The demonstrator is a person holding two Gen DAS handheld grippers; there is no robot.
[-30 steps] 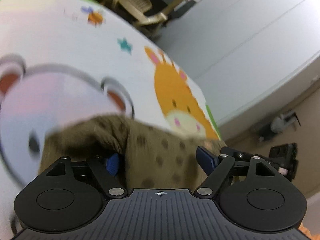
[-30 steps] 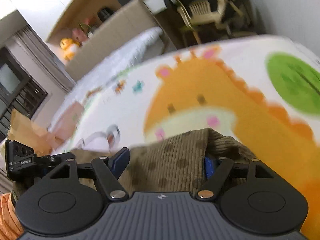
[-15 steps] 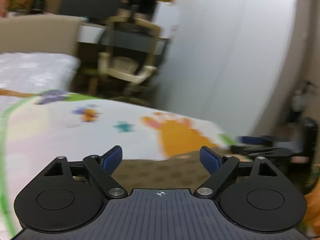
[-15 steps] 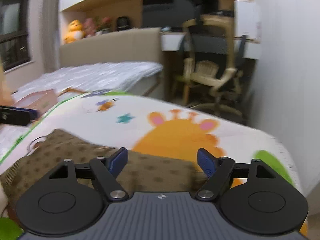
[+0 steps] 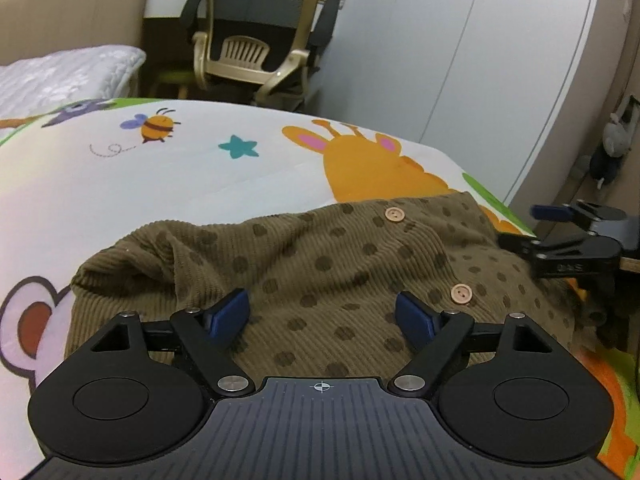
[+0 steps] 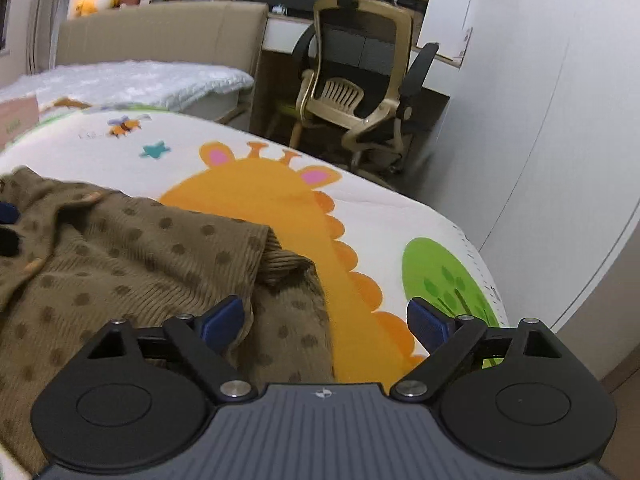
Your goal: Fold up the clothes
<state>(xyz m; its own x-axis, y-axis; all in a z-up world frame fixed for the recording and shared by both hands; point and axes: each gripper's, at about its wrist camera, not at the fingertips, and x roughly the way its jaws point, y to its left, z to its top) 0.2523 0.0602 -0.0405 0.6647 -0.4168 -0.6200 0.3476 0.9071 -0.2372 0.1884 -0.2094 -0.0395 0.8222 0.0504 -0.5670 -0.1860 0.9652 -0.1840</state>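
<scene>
On the mat: our cardigan now lies released.
Left tongs: spread, empty.
Right tongs: spread at 3 o'clock hem, empty.
Meaning: we judge one fold done.

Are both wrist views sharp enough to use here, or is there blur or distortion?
Left wrist: sharp; brown dotted garment and its buttons crisp, fisheye bends the wall lines. Right wrist: mostly sharp, garment's left edge slightly soft, same bending. Lighting in both is dim and even, no glare.
</scene>
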